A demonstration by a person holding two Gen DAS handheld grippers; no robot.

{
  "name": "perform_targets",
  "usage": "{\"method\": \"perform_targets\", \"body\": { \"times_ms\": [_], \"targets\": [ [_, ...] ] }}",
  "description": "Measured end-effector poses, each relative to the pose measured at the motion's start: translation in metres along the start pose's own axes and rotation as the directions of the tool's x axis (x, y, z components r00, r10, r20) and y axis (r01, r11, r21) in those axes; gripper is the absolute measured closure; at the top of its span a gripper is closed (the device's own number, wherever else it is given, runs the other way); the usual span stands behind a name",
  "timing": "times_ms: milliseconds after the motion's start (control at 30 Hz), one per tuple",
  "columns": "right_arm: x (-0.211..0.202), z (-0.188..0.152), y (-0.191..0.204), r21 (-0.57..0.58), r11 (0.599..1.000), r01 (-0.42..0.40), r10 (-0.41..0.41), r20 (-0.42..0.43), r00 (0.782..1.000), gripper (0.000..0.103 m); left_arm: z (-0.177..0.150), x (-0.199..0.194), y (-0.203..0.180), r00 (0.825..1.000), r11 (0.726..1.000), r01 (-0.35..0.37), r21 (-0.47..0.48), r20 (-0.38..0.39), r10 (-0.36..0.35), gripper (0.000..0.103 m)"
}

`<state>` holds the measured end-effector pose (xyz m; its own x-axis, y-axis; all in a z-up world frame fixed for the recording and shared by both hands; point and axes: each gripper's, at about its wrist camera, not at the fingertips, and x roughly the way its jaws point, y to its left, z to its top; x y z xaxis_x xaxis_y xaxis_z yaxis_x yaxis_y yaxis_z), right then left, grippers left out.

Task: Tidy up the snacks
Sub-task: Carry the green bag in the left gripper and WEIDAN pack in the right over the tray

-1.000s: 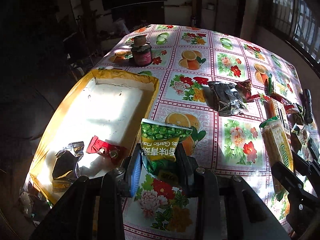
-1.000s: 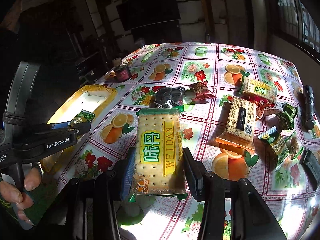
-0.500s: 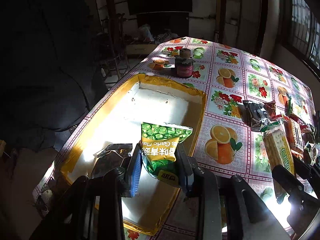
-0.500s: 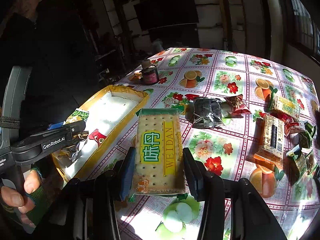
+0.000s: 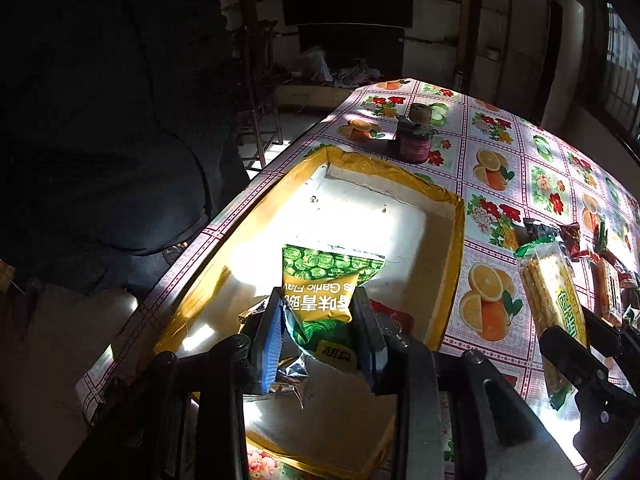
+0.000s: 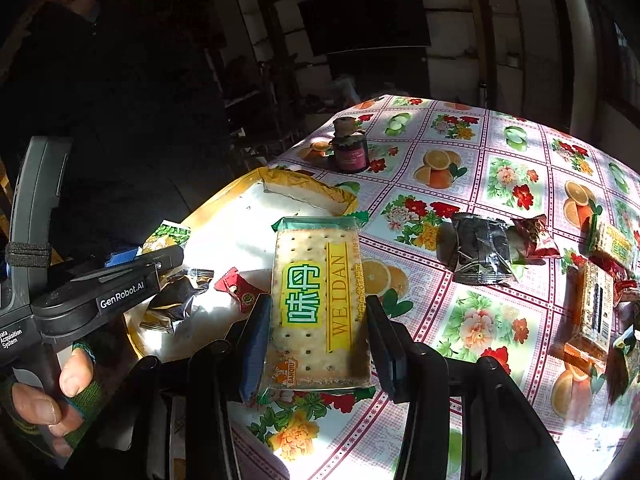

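Currently, item one: my left gripper (image 5: 316, 332), jaws closed on a green-and-yellow pea packet (image 5: 324, 284), hanging over the near half of the yellow-rimmed tray (image 5: 452, 264). Readable on the packet, upside down: "Garlic Flav" and Chinese characters. Beneath it in the tray lie a silver foil pouch (image 6: 176, 300) and a small red wrapped sweet (image 6: 238, 286); the tray's far half is bare white floor, with room to set things down.

Item two: my right gripper (image 6: 312, 340), jaws shut on a flat cracker pack (image 6: 318, 300) marked "WEIDAN" on a yellow strip, with green Chinese characters and a small "BANGIU"-like logo at its base. It hangs above the tabletop (image 6: 480, 184) beside the tray's right rim. The left tool's arm reads "GenRobot.AI"; a hand (image 6: 52, 392) in a green fingerless glove grips its handle.

Item three: tray's left rim runs close along the tabletop's left edge; floor falls away beyond it. A dark red jar (image 6: 351, 148) stands past the tray's far end. Loose snacks (image 6: 480, 254) lie well to the right.

Change noted: a second ago the pea packet hung over the floral cloth right of the tray; now it is over the tray. The cracker pack has come leftward too. Both grips unchanged.
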<state>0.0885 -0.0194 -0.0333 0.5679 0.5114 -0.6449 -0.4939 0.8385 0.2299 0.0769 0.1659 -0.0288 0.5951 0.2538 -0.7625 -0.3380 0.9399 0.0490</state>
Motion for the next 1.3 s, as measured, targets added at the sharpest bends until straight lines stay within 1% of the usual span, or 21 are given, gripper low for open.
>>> {"method": "perform_targets", "body": {
  "times_ms": [267, 600, 767, 1033, 1167, 1233, 1300],
  "targets": [
    [0.017, 0.013, 0.014, -0.019, 0.999, -0.038, 0.038, -0.005, 0.999, 0.053, 0.003, 0.009, 0.013, 1.0, 1.0, -0.011, -0.024, -0.013, 0.011, 0.071],
    [0.042, 0.029, 0.024, -0.011, 0.996, -0.089, 0.089, -0.019, 0.996, 0.053, 0.01, 0.027, 0.034, 0.999, 0.997, -0.031, -0.064, -0.039, 0.028, 0.071],
    [0.059, 0.039, 0.03, -0.016, 0.994, -0.111, 0.11, -0.031, 0.993, 0.053, 0.014, 0.033, 0.038, 0.998, 0.997, -0.04, -0.072, -0.05, 0.036, 0.071],
    [0.086, 0.055, 0.034, -0.02, 0.993, -0.121, 0.12, -0.05, 0.992, 0.053, 0.023, 0.052, 0.039, 0.996, 0.996, -0.046, -0.074, -0.078, 0.04, 0.071],
    [0.096, 0.057, 0.033, -0.017, 0.992, -0.128, 0.126, -0.061, 0.99, 0.053, 0.026, 0.057, 0.033, 0.995, 0.998, -0.029, -0.061, -0.092, 0.023, 0.071],
    [0.091, 0.054, 0.028, -0.009, 0.992, -0.128, 0.127, -0.057, 0.99, 0.053, 0.026, 0.055, 0.024, 0.996, 0.999, -0.013, -0.042, -0.085, 0.01, 0.071],
    [0.081, 0.05, 0.019, 0.004, 0.993, -0.121, 0.121, -0.049, 0.991, 0.053, 0.026, 0.052, 0.011, 0.997, 1.0, 0.02, -0.02, -0.079, -0.022, 0.071]
  ]
}}
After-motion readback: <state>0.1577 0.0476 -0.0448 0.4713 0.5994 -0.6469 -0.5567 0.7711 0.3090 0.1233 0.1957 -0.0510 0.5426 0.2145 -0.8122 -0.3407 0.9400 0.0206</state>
